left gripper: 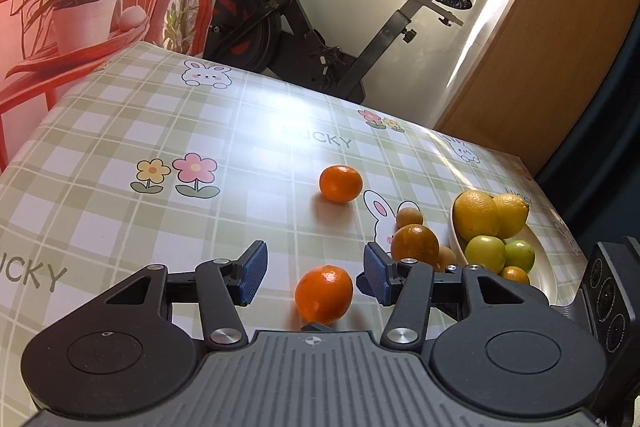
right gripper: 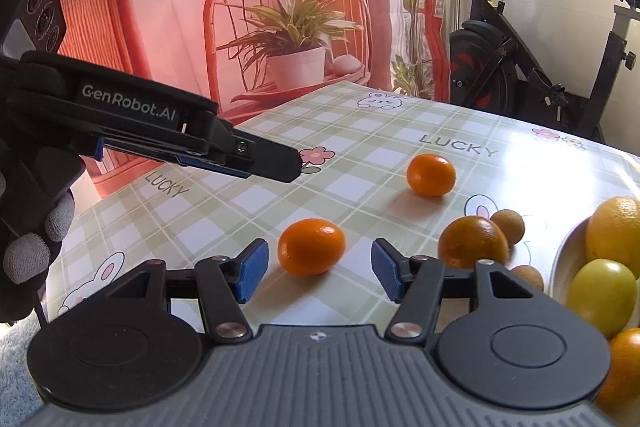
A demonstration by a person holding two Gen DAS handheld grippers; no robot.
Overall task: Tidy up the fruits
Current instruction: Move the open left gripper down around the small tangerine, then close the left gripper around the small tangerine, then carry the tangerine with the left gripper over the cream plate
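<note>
Both tools spread wide: right tool (right gripper: 316, 269) hung over near mandarin (right gripper: 311, 246) on checked desk (right gripper: 360, 147), left tool (left gripper: 316, 269) beside it, white bowl (left gripper: 548, 267) of fruit to right.

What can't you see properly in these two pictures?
- Small brown fruit, left wrist view: half hidden behind the left tongs' finger.
- White bowl, right wrist view: cut off by the right edge.
- Small orange in the bowl, left wrist view: partly hidden by the tongs' arm.
</note>
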